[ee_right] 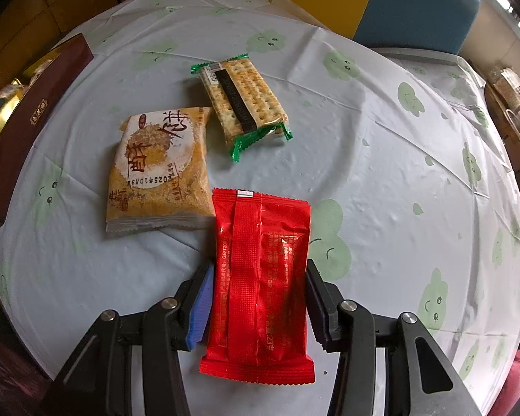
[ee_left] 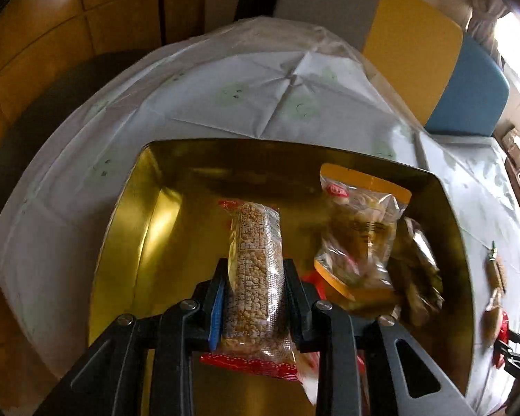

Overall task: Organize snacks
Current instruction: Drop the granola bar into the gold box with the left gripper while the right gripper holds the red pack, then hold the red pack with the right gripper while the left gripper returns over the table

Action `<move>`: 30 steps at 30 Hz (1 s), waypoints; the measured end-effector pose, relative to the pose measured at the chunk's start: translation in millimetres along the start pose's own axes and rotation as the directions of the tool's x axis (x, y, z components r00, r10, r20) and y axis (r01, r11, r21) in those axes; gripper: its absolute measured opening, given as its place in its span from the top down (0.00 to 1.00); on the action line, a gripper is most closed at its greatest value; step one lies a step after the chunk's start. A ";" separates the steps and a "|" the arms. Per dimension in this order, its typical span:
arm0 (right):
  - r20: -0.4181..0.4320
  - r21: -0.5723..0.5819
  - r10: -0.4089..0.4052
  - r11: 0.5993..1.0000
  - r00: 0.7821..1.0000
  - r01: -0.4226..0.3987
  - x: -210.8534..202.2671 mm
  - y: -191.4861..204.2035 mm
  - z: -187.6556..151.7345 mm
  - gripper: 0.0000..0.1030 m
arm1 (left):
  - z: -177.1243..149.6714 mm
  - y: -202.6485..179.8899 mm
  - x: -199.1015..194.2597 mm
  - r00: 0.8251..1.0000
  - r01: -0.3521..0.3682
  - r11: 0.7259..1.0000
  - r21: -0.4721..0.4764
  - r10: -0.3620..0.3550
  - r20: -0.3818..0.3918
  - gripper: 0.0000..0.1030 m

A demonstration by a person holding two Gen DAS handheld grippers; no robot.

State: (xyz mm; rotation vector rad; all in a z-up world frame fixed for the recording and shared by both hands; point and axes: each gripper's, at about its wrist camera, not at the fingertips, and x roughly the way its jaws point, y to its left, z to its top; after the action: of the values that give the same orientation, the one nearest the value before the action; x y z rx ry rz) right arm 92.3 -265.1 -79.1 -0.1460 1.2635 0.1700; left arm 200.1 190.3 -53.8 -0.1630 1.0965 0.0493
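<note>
Tin (ee_left: 163, 228) left half free; bags (ee_left: 360, 235) crowd right.

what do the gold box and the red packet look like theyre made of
Gold box: probably metal tin with a glossy gold finish; its walls throw mirror-like reflections and bright glare.
Red packet: looks like thin plastic or foil film, shiny; it shows a crimped back seam, a serrated sealed edge and creased highlights. Which film exactly is unclear.

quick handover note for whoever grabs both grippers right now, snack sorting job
Left gripper: shut on a clear-wrapped puffed-grain bar, held over the gold metal tin.
Right gripper: jaws flank the red foil packet on the table; grip unclear.
Done: yellow-edged clear snack bag already in the tin.
Left: drop the bar, bring the red packet, orange crumb-cake packet and green-ended cracker pack.
</note>
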 end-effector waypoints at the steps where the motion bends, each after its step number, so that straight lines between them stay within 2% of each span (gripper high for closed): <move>1: 0.000 0.001 0.002 1.000 1.000 -0.002 -0.3 -0.2 -0.1 0.52 | 2.8 0.9 4.4 1.000 -0.002 1.000 -0.003 0.002 -0.001 0.71; 3: 0.000 0.003 0.004 1.000 1.000 -0.004 -0.2 -0.6 -0.1 0.52 | 8.0 0.8 9.6 1.000 0.008 1.000 -0.008 -0.007 0.020 0.69; 4: 0.000 0.003 0.004 1.000 1.000 -0.004 -0.1 -0.8 0.0 0.52 | 8.1 0.7 10.7 1.000 0.017 1.000 -0.018 -0.017 0.025 0.62; 6: 0.000 0.004 0.006 1.000 1.000 -0.006 -0.1 -0.6 0.0 0.52 | 9.3 6.1 10.3 0.999 0.015 0.998 -0.054 -0.013 0.034 0.57; 8: 0.000 0.006 0.007 1.000 1.000 -0.007 0.3 -0.9 -0.1 0.52 | 10.2 8.4 5.6 0.998 0.005 0.997 -0.074 -0.001 0.058 0.57; 13: 0.001 0.001 0.003 1.000 1.000 -0.003 1.3 -0.9 0.2 0.51 | -2.5 12.5 -15.1 0.993 -0.078 0.990 -0.120 0.087 0.073 0.57; 15: 0.001 -0.003 0.000 1.000 1.000 0.000 1.4 -0.8 0.1 0.51 | -14.2 6.9 -30.1 0.986 -0.120 0.986 -0.114 0.132 0.101 0.57; 19: 0.004 -0.016 -0.011 1.000 1.000 0.011 0.6 1.8 -0.3 0.51 | -38.7 -12.0 -59.2 0.975 -0.131 0.989 -0.072 0.141 0.171 0.57; 25: 0.010 -0.029 -0.027 0.999 1.000 0.027 -0.2 5.5 -1.5 0.51 | -75.0 -38.4 -91.6 0.960 -0.092 0.994 -0.056 0.104 0.259 0.57; 30: 0.013 -0.038 -0.034 0.999 0.999 0.034 0.0 5.6 -1.9 0.51 | -99.8 -56.1 -102.6 0.960 -0.074 0.997 -0.028 0.079 0.267 0.57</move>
State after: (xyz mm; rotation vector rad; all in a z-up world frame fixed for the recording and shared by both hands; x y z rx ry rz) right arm 89.3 -260.0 -79.8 -0.1988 1.2452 0.1652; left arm 72.0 123.5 -1.1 -0.1257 0.8310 0.1466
